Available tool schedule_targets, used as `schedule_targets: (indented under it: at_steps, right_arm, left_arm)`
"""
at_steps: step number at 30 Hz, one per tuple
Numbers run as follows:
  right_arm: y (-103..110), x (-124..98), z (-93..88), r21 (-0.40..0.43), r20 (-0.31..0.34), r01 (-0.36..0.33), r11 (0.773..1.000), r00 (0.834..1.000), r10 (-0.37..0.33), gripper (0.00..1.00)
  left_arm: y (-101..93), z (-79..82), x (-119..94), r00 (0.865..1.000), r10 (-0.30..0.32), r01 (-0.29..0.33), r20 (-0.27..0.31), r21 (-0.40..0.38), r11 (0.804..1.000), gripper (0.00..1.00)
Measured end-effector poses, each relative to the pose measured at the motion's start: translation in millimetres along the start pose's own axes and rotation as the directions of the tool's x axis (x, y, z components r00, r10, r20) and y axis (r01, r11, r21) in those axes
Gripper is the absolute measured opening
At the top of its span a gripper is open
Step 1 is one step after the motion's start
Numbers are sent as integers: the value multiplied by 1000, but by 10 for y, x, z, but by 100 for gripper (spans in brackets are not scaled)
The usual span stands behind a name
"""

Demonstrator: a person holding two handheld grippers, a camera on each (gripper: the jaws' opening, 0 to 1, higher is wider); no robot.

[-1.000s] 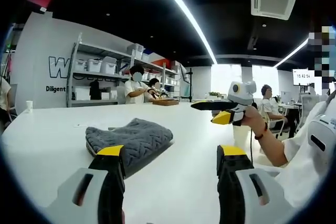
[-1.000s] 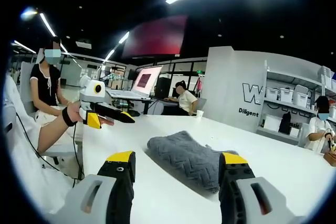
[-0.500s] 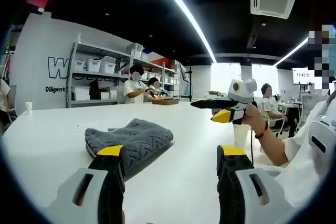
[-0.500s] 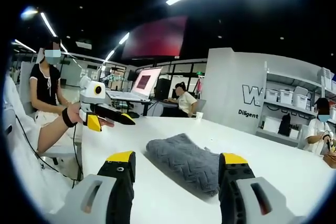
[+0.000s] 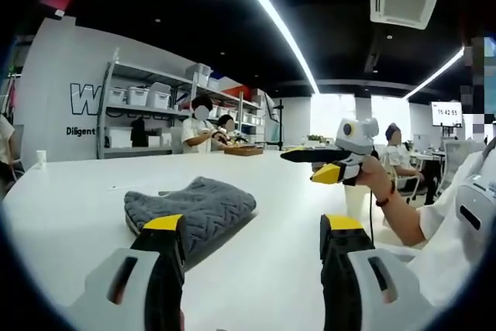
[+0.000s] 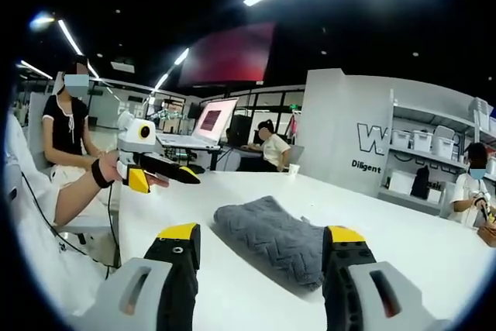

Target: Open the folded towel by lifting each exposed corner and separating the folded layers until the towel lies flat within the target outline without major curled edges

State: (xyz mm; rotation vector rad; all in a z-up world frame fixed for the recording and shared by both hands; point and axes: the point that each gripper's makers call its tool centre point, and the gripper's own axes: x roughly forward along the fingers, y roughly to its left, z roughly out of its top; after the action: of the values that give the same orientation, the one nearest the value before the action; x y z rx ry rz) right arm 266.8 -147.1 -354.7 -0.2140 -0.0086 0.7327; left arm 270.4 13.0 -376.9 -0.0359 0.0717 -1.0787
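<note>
A folded grey towel with a zigzag weave lies on the white table. My left gripper hovers just short of it, open, with its left jaw in front of the towel's near edge and nothing between the jaws. In the right gripper view the same towel lies between and just beyond the jaws of my right gripper, which is open and holds nothing. Each gripper also shows in the other's view, held by a hand above the table's side: the right gripper and the left gripper.
Metal shelves with white bins stand behind the table, and people sit at its far end by a tray. A paper cup stands at one table edge. A laptop sits on a farther desk. A seated person is close beside the table.
</note>
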Motion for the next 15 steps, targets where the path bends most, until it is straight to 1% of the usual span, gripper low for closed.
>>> schedule_targets:
  at_steps: [10, 15]
  right_arm:
    - [-27, 34, -12, 7, -5, -1, 1000, 1000, 1, 61]
    - [-43, 48, -49, 12, -15, 0, 1000, 1000, 0, 61]
  left_arm:
    - [45, -8, 10, 1000, 6, -6, -5, -10, 1000, 68]
    - [44, -8, 15, 1000, 4, -4, -6, -10, 1000, 68]
